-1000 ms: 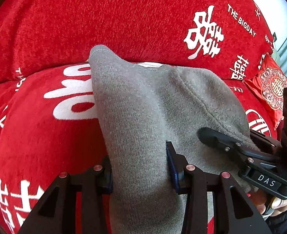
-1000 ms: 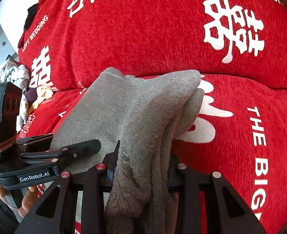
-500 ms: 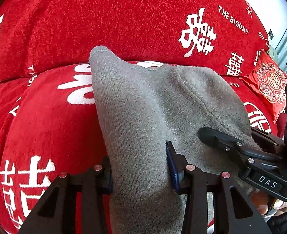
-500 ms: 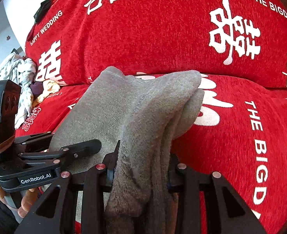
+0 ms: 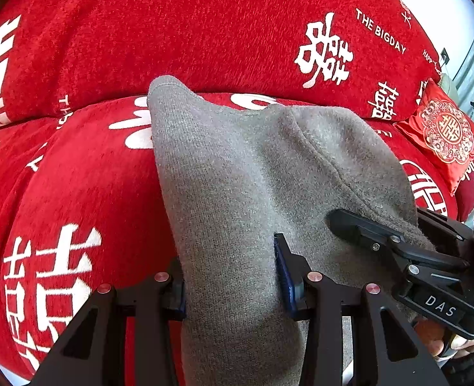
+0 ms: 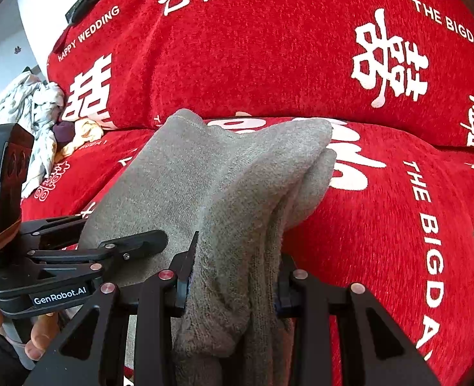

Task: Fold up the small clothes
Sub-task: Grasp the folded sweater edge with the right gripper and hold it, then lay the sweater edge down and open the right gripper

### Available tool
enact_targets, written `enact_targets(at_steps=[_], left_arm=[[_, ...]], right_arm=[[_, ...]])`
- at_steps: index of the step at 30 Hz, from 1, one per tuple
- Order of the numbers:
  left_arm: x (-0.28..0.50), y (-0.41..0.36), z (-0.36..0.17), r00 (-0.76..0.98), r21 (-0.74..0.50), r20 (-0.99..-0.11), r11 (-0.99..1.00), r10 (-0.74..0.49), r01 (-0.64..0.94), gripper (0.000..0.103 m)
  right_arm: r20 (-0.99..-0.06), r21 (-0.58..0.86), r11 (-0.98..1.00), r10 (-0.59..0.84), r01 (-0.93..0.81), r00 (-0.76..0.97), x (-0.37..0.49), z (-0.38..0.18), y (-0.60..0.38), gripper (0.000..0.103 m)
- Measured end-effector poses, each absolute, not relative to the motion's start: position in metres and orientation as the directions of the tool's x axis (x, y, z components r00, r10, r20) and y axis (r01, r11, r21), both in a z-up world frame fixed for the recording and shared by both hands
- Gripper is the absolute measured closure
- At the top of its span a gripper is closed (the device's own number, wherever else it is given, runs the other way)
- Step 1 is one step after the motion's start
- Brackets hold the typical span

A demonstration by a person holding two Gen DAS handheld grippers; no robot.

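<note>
Red sofa cover (image 5: 85,186) all around. Gray cloth (image 5: 237,193) off sofa, soft, floppy, light. My left claw (image 5: 228,276) pinches edge at 6 o'clock; right claw (image 6: 233,276) pinches bunched edge. Best grab corners.

Red sofa cover (image 6: 269,64) fills both views, white double-happiness characters and "THE BIGDAY", "HAPPY WEDDING" lettering all over it. Far right in the left wrist view, a red embroidered cushion (image 5: 446,138) leans at the sofa's end. Off to the left in the right wrist view, a crumpled pile of pale patterned clothes (image 6: 27,103) sits beside the backrest, white wall (image 6: 37,6) behind
</note>
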State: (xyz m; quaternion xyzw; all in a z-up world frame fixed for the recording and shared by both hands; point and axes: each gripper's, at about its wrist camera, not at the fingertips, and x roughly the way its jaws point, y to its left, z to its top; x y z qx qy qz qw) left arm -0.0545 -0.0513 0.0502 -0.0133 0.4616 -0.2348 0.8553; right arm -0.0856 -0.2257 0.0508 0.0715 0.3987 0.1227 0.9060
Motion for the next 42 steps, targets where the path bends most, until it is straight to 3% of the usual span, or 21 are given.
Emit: enact_targets(at_steps=[22,28,30,32,37,42], left_arm=[[-0.089,-0.029,0.019,0.462,-0.24,-0.784,0.888,-0.415,0.392,0.059],[-0.093,-0.021,0.012,0.468,-0.233,-0.784,0.893,-0.407,0.386,0.042],[-0.093,-0.016,0.012,0.479,-0.221,-0.788,0.903,-0.388,0.368,0.026],[-0.095,-0.008,0.013,0.49,-0.217,-0.79,0.915,-0.369,0.339,0.02],[-0.099,0.015,0.029,0.514,-0.242,-0.778,0.928,-0.36,0.283,0.02],[-0.081,-0.006,0.031,0.532,-0.093,-0.813,0.956,-0.235,0.28,0.021]], right_arm=[[-0.707,0.196,0.964,0.267,-0.182,0.655,-0.122,0.031,-0.202,0.067],[-0.718,0.269,0.95,0.306,-0.157,0.625,-0.121,0.011,-0.222,0.059],[-0.722,0.296,0.945,0.316,-0.138,0.615,-0.12,0.004,-0.23,0.05],[-0.727,0.328,0.937,0.33,-0.118,0.603,-0.121,0.0,-0.24,0.048],[-0.699,0.303,0.948,0.293,-0.101,0.653,-0.137,0.025,-0.253,0.046],[-0.652,0.272,0.931,0.363,-0.242,0.665,-0.137,0.049,-0.236,0.046]])
